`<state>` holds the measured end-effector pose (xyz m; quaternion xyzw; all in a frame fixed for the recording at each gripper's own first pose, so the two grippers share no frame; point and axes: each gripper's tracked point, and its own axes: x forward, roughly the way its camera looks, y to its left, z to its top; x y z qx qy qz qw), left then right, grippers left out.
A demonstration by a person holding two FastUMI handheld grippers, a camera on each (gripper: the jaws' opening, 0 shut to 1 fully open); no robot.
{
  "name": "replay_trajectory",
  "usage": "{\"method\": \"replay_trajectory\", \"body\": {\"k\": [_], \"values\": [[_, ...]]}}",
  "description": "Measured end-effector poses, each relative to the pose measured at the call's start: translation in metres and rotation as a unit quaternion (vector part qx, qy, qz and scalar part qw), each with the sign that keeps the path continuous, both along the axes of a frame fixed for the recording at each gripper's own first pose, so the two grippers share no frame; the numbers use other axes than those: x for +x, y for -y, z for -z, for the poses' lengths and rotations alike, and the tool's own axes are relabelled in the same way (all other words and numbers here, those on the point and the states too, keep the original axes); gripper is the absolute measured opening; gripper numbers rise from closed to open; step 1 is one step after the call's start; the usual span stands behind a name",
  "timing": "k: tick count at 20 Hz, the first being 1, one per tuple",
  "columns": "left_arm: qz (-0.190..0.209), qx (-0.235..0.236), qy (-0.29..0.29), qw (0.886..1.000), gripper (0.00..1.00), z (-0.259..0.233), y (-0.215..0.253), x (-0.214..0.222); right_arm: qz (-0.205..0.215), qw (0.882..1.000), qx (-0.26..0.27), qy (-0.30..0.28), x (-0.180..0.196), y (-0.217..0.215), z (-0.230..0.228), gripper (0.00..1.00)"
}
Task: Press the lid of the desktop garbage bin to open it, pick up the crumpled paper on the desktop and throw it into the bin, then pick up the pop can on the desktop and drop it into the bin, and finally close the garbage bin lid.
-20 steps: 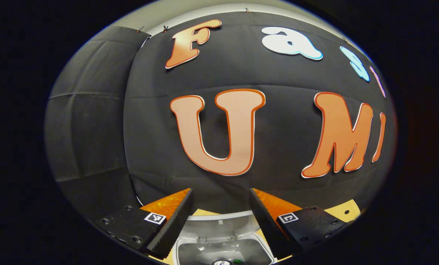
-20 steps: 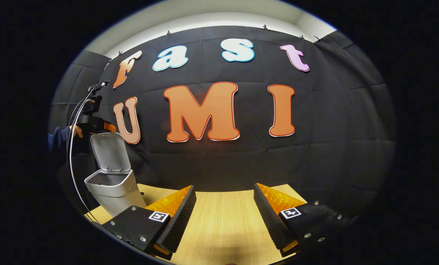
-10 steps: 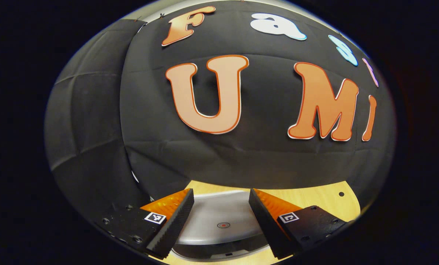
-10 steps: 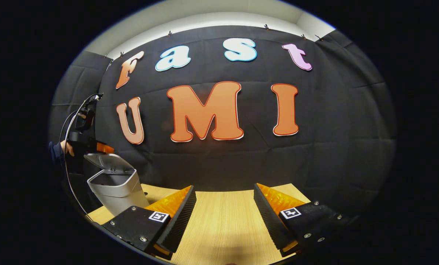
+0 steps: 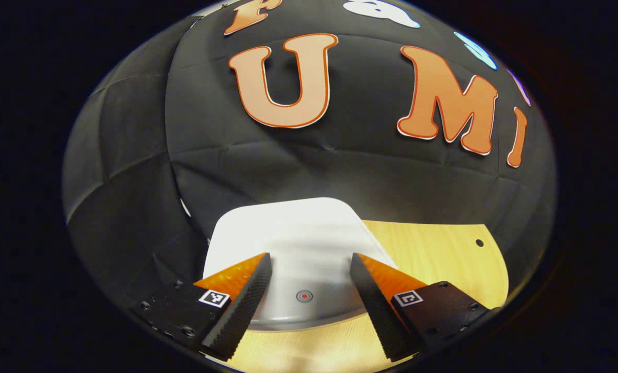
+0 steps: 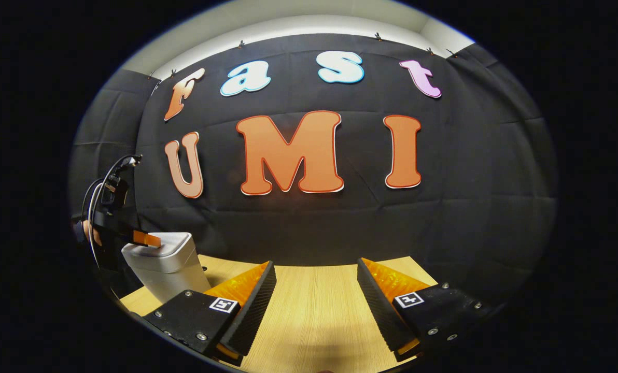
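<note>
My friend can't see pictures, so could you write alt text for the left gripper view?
A closed white plastic bin lid with a small red dot sits on a light wooden table, before a black cloth wall. The left tongs hang open just above it.

Recording booth; black cloth wall (image 6: 469,197), wooden desktop (image 6: 314,311).
</note>
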<state>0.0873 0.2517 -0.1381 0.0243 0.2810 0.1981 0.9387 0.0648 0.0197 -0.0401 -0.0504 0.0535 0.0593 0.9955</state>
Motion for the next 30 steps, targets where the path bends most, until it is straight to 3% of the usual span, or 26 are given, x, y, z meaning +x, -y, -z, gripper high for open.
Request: {"method": "replay_trajectory", "body": {"k": [10,13,15,22,30], "values": [[-0.004,0.031,0.042,0.999,0.96,-0.022,0.016,-0.011,-0.005,1.0,0.001,-0.002,-0.003,-0.005,0.003,0.94],[0.025,0.071,0.13,0.989,0.97,-0.071,0.04,-0.007,-0.002,1.0,0.0,-0.003,-0.004,-0.003,0.002,0.94],[0.042,0.086,0.158,0.983,0.94,-0.09,0.072,-0.016,0.001,1.0,0.002,0.0,-0.005,-0.001,-0.001,0.94],[0.082,0.073,0.197,0.974,0.95,-0.093,0.153,-0.048,0.013,1.0,0.001,0.007,-0.006,0.01,-0.008,0.94],[0.113,0.066,0.221,0.966,0.95,-0.084,0.211,-0.079,0.023,1.0,-0.009,0.013,-0.013,0.023,-0.011,0.94]]}}
